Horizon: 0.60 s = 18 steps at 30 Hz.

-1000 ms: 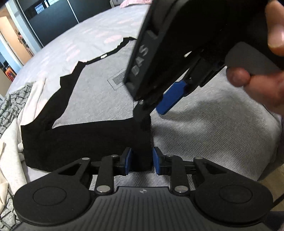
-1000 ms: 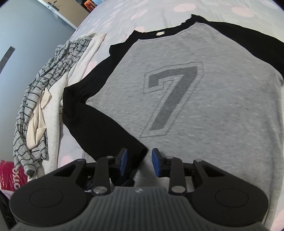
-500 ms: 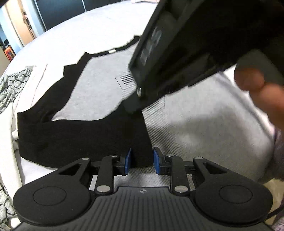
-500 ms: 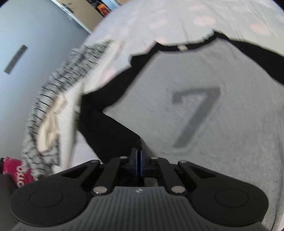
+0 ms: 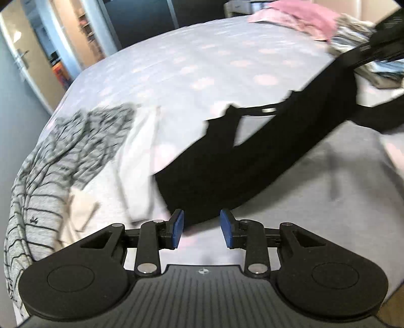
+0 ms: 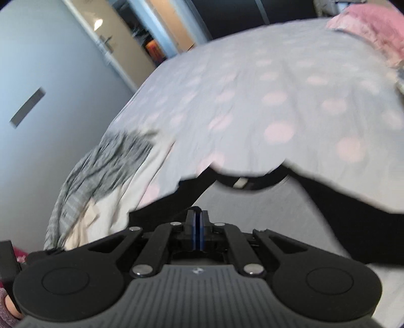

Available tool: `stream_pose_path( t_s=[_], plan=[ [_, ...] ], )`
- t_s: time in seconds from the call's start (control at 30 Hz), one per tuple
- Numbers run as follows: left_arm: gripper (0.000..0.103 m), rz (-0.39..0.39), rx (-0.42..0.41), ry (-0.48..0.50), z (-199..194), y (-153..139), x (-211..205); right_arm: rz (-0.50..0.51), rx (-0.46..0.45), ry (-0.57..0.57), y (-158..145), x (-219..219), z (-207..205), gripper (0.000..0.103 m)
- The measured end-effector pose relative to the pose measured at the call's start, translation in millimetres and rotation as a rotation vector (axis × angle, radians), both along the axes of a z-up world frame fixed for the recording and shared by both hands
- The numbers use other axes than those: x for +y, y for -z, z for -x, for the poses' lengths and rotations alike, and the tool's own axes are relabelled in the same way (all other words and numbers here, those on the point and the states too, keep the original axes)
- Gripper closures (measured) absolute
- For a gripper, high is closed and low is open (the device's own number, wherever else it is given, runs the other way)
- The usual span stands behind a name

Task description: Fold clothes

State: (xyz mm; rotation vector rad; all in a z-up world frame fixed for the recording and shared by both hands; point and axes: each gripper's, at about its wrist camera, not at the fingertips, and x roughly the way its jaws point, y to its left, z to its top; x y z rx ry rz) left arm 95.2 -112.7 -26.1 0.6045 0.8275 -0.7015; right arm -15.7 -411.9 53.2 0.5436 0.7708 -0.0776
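A grey raglan shirt (image 5: 328, 191) with black sleeves lies on the dotted bedsheet (image 5: 202, 58). Its left black sleeve (image 5: 252, 161) stretches taut from my left gripper (image 5: 202, 228) up to the right gripper (image 5: 388, 20) at the top right. The left jaws are opening; the sleeve's folded edge sits just between the blue tips and the pads do not press it. In the right wrist view my right gripper (image 6: 198, 227) is shut, with a bit of black sleeve (image 6: 161, 209) pinched at its tip. The collar tag (image 6: 240, 182) and grey body (image 6: 252, 209) show beyond it.
A grey striped garment (image 5: 50, 161) and a white one (image 5: 141, 151) lie heaped on the bed's left side. A pink and mixed clothes pile (image 5: 310, 15) sits at the far right. A grey wall and a doorway (image 6: 126, 32) stand past the bed's far-left edge.
The right gripper shut on the sleeve's end and carried it up and away to the right. The left gripper rose, its jaws widened, and the sleeve now stretches between the two.
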Motion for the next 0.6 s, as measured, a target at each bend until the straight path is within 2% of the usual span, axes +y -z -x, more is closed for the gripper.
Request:
stream_pose_path(
  t_s=[0.17,0.33,0.43,0.6],
  plan=[
    [0.073,-0.004,0.058,-0.014,-13,26,-1,-0.017,0.066,0.169,13,-60,7,0.100],
    [0.073,-0.032,0.095,0.016,-14,52,-18,0.034,0.165,0.309,36,-97,11,0.100],
    [0.073,-0.037,0.081,0.031,-15,61,-30,0.029,0.213,0.349,51,-111,12,0.100],
    [0.073,-0.050,0.035,0.025,-23,70,-47,0.003,0.249,0.333,68,-112,8,0.100]
  ],
)
